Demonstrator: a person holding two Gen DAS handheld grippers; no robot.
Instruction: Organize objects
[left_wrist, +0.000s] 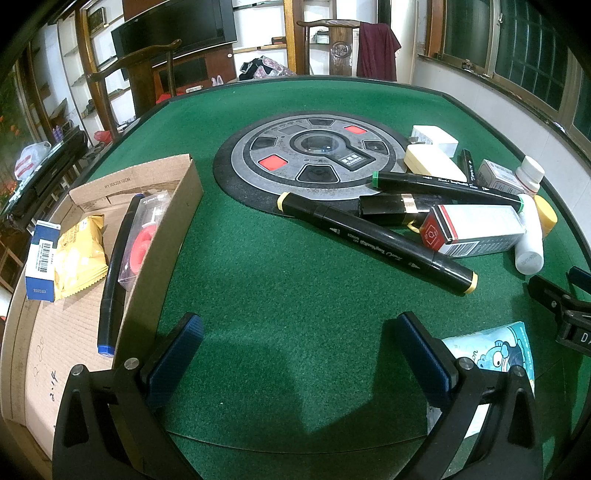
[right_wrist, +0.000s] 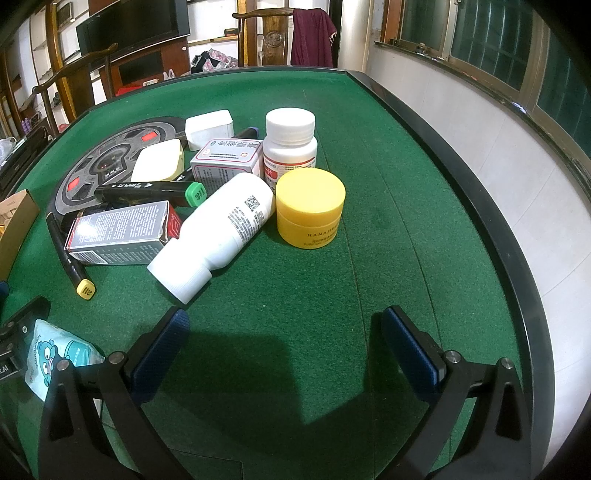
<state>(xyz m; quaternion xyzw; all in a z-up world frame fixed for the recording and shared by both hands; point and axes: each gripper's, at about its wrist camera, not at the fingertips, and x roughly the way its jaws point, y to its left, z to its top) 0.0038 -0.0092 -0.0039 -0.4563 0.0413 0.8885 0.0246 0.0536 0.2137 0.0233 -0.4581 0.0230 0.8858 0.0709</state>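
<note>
A cardboard box (left_wrist: 162, 236) at the left holds a blue carton (left_wrist: 40, 262), a yellow snack packet (left_wrist: 79, 254), a black marker (left_wrist: 112, 266) and a clear pack with a red part (left_wrist: 142, 240). My left gripper (left_wrist: 295, 332) is open and empty over bare felt beside the box. A pile lies ahead right: a yellow-capped marker (left_wrist: 376, 243), a green-capped marker (left_wrist: 447, 186) and a red and silver carton (left_wrist: 472, 229). My right gripper (right_wrist: 282, 328) is open and empty, short of a lying white bottle (right_wrist: 218, 232) and a yellow jar (right_wrist: 310, 210).
The green felt table (right_wrist: 369, 184) has a round grey centre panel (left_wrist: 314, 155) and a raised black rim (right_wrist: 480, 206). An upright white pill bottle (right_wrist: 290, 144), small boxes (right_wrist: 227, 160) and a white charger (right_wrist: 208, 127) stand behind. A cartoon tissue pack (left_wrist: 495, 354) lies between the grippers. Chairs stand beyond.
</note>
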